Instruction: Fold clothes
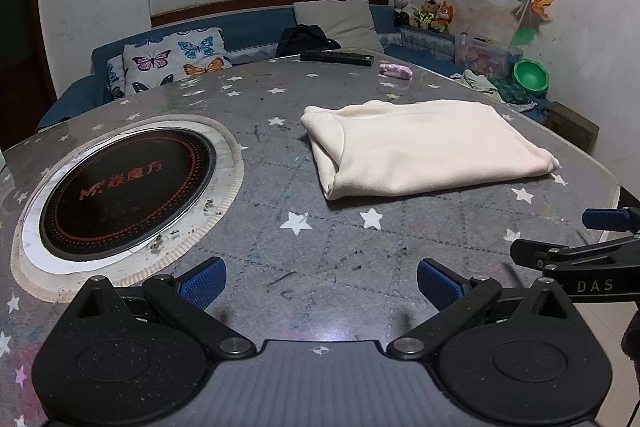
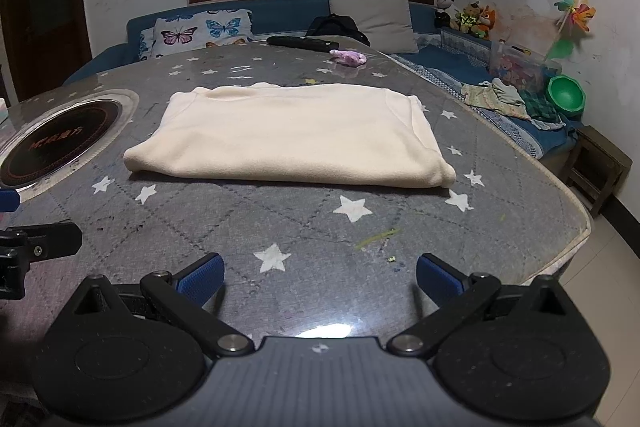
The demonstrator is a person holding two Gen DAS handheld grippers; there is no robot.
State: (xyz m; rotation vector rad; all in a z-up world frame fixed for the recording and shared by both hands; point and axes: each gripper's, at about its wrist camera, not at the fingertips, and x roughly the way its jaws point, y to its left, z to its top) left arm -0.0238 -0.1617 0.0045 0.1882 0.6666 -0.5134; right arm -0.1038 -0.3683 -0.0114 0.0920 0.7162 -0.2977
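A grey star-patterned table carries a round induction cooker at nine o'clock, with a black remote and a pink bundle, perhaps a toy, toward twelve. Behind, a butterfly pillow lies on the sofa.

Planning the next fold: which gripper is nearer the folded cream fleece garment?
Right, I judge. The right gripper faces the folded cream fleece garment squarely across a strip of table; the left gripper sits off to the garment's left, beside the round black cooktop.
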